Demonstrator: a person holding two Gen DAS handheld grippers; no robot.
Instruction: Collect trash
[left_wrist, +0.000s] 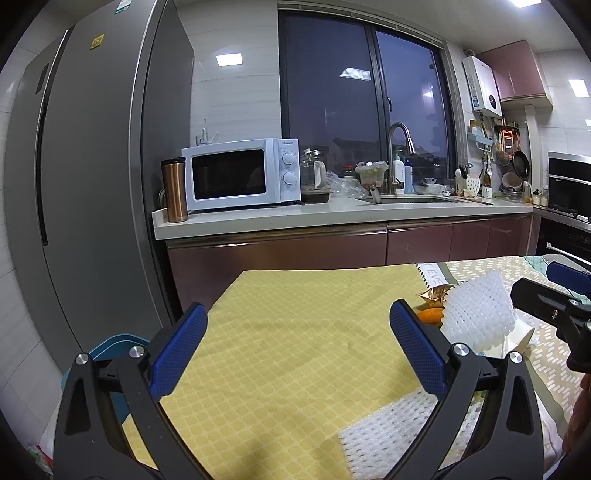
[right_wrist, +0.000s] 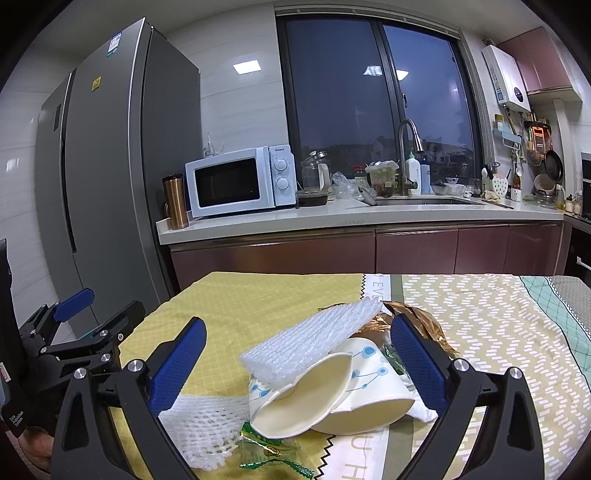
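Note:
A heap of trash lies on the table: two crushed paper cups (right_wrist: 332, 391), a folded white foam net (right_wrist: 314, 339) on top of them, a second flat foam net (right_wrist: 199, 428), a green candy wrapper (right_wrist: 269, 454) and a gold wrapper (right_wrist: 413, 321). My right gripper (right_wrist: 299, 365) stands open around the cups and the folded net, touching neither. My left gripper (left_wrist: 299, 347) is open over the bare yellow cloth (left_wrist: 295, 332), left of the heap. In the left wrist view the folded net (left_wrist: 476, 314), an orange peel (left_wrist: 430, 315) and the flat net (left_wrist: 399, 428) show.
A blue-rimmed bin (left_wrist: 110, 347) sits beside the table's left edge, below my left gripper. Beyond the table stand a grey fridge (left_wrist: 92, 184) and a counter (left_wrist: 332, 214) with a microwave (left_wrist: 236, 173) and a sink. The right half of the table has a patterned cloth (right_wrist: 498, 332).

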